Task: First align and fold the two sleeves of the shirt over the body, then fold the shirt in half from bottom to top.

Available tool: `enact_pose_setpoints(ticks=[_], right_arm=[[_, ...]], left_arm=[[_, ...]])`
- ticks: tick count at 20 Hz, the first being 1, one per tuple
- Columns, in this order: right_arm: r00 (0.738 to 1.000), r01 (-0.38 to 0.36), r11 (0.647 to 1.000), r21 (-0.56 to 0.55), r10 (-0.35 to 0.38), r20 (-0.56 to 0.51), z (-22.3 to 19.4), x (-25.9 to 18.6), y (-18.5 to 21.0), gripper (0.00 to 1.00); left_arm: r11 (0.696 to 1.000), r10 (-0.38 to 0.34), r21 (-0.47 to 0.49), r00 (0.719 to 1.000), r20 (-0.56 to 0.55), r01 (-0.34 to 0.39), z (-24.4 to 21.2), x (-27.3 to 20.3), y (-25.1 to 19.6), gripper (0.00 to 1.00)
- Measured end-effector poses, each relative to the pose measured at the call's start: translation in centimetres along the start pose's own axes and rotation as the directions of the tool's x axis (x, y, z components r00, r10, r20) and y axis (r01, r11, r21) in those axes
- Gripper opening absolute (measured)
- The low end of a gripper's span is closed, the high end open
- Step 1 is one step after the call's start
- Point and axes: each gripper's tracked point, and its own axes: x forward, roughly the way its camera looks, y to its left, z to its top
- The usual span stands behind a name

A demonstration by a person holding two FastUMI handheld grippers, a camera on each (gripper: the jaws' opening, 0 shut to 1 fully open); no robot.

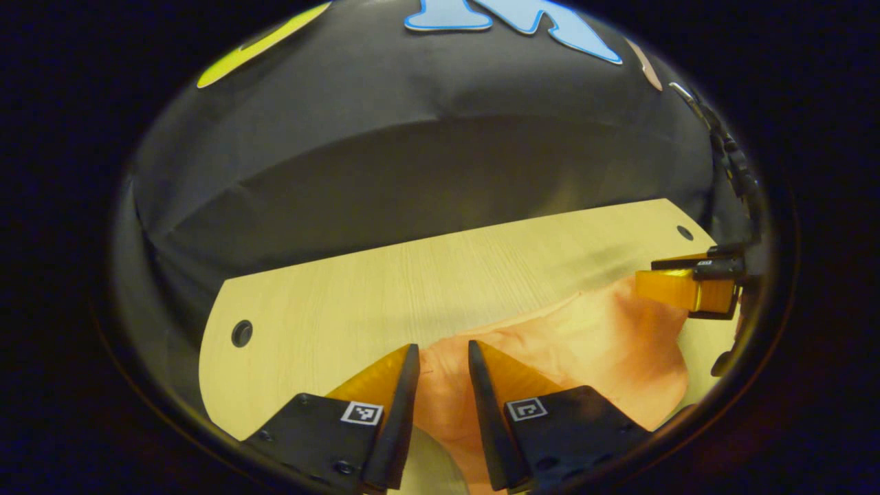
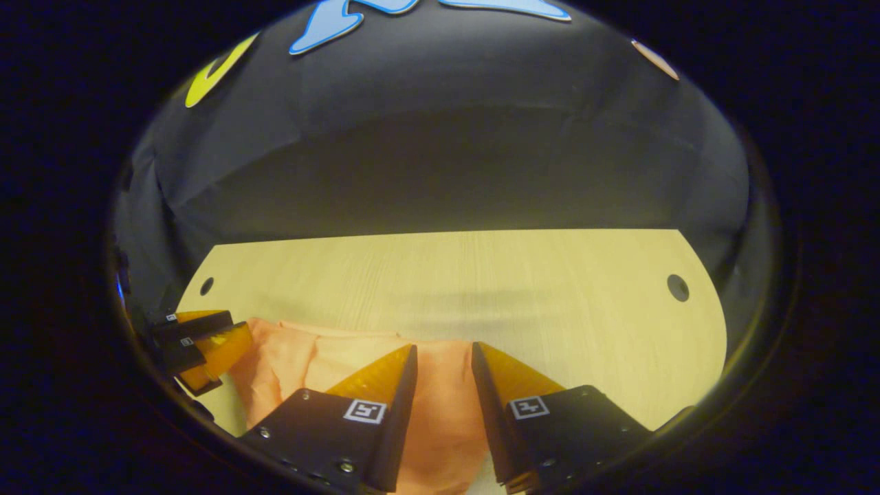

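Note:
A peach-orange shirt (image 1: 591, 344) lies bunched on the light wooden table (image 1: 412, 289). In the left gripper view my left gripper (image 1: 443, 347) stands open low over the shirt's near left part, with cloth showing in the gap between its fingers. The right gripper (image 1: 694, 289) is at the shirt's far right edge. In the right gripper view my right gripper (image 2: 444, 347) is open over the shirt (image 2: 323, 364), whose far edge runs just beyond the fingertips. The left gripper (image 2: 199, 344) sits at the cloth's left end. Neither pair of fingers presses on the cloth.
The table has a rounded end with a small dark hole (image 1: 242, 333) at the left and another hole (image 2: 678, 287) at the right. Bare tabletop (image 2: 481, 282) stretches beyond the shirt to the black booth wall (image 2: 440, 158).

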Motion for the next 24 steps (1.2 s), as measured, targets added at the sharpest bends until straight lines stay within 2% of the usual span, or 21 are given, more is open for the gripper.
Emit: enact_pose_setpoints(ticks=[2, 5, 9, 15, 19, 24], right_arm=[[1.0, 0.004, 1.0, -0.001, -0.004, 0.008, -0.2, -0.5, -0.3, 0.51], [1.0, 0.013, 1.0, 0.009, -0.014, 0.019, -0.4, -1.3, -0.9, 0.51], [0.999, 0.019, 1.0, 0.016, -0.02, 0.042, -0.6, -2.6, -1.2, 0.51], [0.997, 0.014, 1.0, 0.003, -0.014, 0.079, -1.4, -7.5, -1.1, 0.51], [0.994, -0.002, 1.0, -0.015, 0.004, 0.109, -2.2, -12.2, -0.8, 0.51], [0.99, -0.02, 0.999, -0.027, 0.024, 0.138, -4.0, -19.2, -0.4, 0.51]], left_arm=[[1.0, 0.0, -0.016, 1.0, 0.011, 0.0, 0.0, 0.1, 0.0, 0.54], [0.999, 0.006, -0.049, 1.0, 0.02, -0.005, 0.3, -0.9, -0.1, 0.67], [0.999, 0.01, -0.041, 0.999, 0.052, -0.007, 0.6, -2.5, -0.3, 0.69], [0.998, -0.01, -0.057, 0.997, 0.083, 0.015, 0.1, -6.1, -1.0, 0.7], [0.998, -0.012, -0.063, 0.993, 0.117, 0.019, -0.4, -10.7, -1.5, 0.69], [0.998, -0.011, -0.064, 0.987, 0.162, 0.021, -1.6, -20.1, -2.8, 0.69]])
